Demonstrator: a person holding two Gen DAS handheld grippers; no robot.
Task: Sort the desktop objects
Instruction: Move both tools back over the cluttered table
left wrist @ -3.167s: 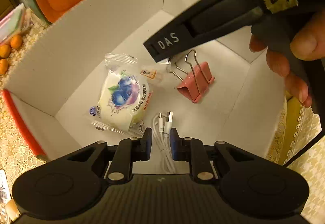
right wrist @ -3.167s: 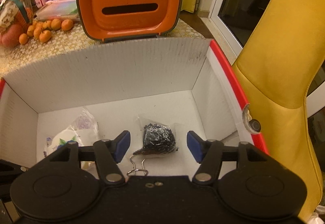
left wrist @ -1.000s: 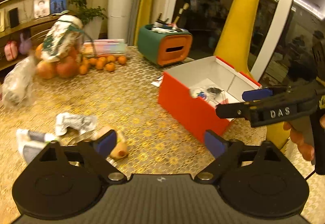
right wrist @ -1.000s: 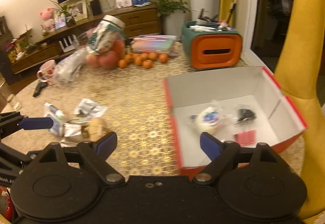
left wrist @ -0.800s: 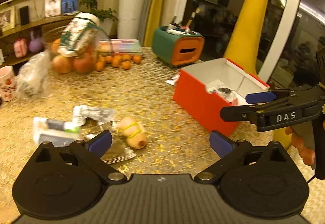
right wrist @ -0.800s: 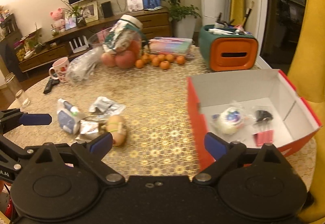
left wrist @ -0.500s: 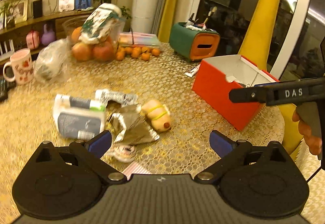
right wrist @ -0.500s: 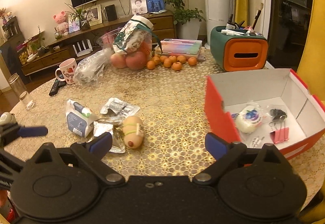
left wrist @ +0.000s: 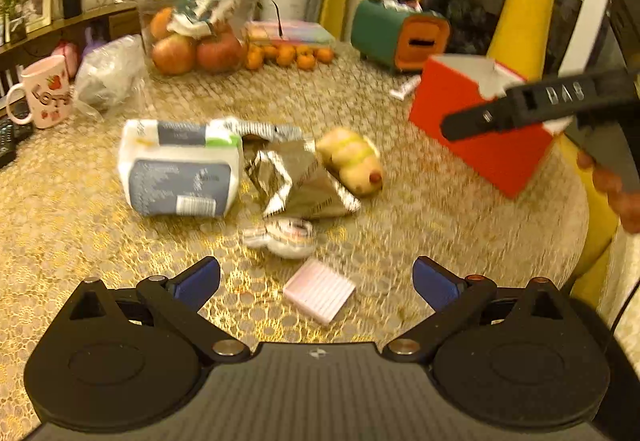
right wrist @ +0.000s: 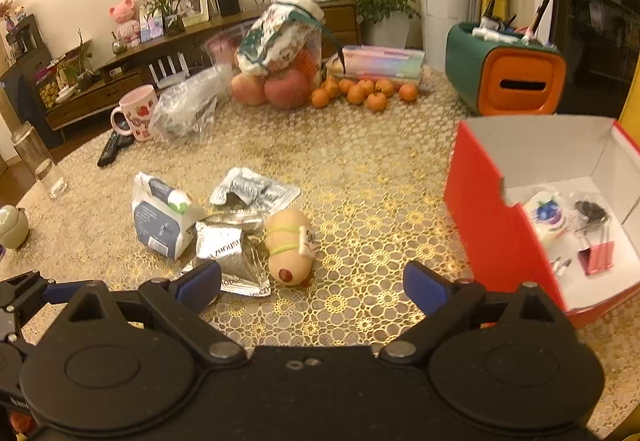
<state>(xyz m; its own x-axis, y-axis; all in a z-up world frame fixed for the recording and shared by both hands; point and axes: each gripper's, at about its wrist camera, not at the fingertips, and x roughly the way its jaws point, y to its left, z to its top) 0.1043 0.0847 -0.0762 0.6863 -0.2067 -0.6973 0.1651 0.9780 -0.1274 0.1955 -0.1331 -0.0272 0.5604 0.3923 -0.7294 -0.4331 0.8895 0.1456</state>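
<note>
A cluster of loose items lies on the gold tablecloth: a white-and-blue pouch [left wrist: 180, 169], a silver foil packet [left wrist: 300, 181], a beige plush toy [left wrist: 352, 161], a tape roll [left wrist: 286, 237] and a pink pad [left wrist: 319, 289]. My left gripper [left wrist: 316, 277] is open and empty, just short of the pad. My right gripper [right wrist: 312, 281] is open and empty, near the plush toy [right wrist: 289, 245] and foil packet [right wrist: 228, 257]. The red box [right wrist: 492, 225] at right holds a blueberry snack pack [right wrist: 546, 217], a dark packet [right wrist: 592, 213] and a pink binder clip [right wrist: 596, 257].
At the back stand a green-and-orange organiser [right wrist: 506, 75], tangerines [right wrist: 360, 91], a fruit bag [right wrist: 280, 53], a plastic bag [right wrist: 188, 109], a pink mug [right wrist: 134, 119] and a remote [right wrist: 114, 147]. A glass [right wrist: 38, 161] is far left. A yellow chair [left wrist: 524, 1] stands beyond the table.
Both grippers pulled back out of the red box and swung left over the table. The left gripper opened, leaving the white cable in the box, and now faces the loose items.
</note>
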